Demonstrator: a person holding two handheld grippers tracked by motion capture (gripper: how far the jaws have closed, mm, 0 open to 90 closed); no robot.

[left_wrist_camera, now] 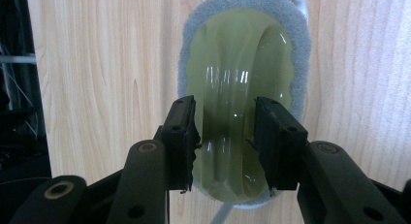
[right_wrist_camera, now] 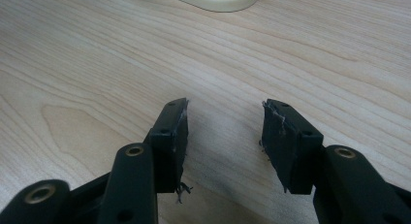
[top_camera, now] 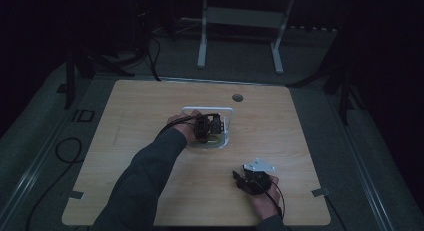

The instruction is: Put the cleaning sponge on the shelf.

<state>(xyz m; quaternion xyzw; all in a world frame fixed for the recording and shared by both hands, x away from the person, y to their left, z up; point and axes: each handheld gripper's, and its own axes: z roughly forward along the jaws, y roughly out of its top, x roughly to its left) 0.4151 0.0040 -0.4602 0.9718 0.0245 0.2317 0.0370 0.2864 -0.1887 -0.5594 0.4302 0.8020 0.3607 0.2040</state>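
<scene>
Left gripper point(left_wrist_camera: 227, 141): jaws clamped across scrubber handle point(left_wrist_camera: 232, 112), secure lifting grip. Right gripper point(right_wrist_camera: 224, 136): jaws apart, idle over table point(right_wrist_camera: 97, 64).

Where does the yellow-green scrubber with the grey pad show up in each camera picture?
High view: the scrubber lies mid-table inside a white tray, under the left gripper.
Left gripper view: upper centre, its translucent handle between the two jaws.
Right gripper view: I cannot make it out for sure.
Shared landmark: the light wooden table.
</scene>
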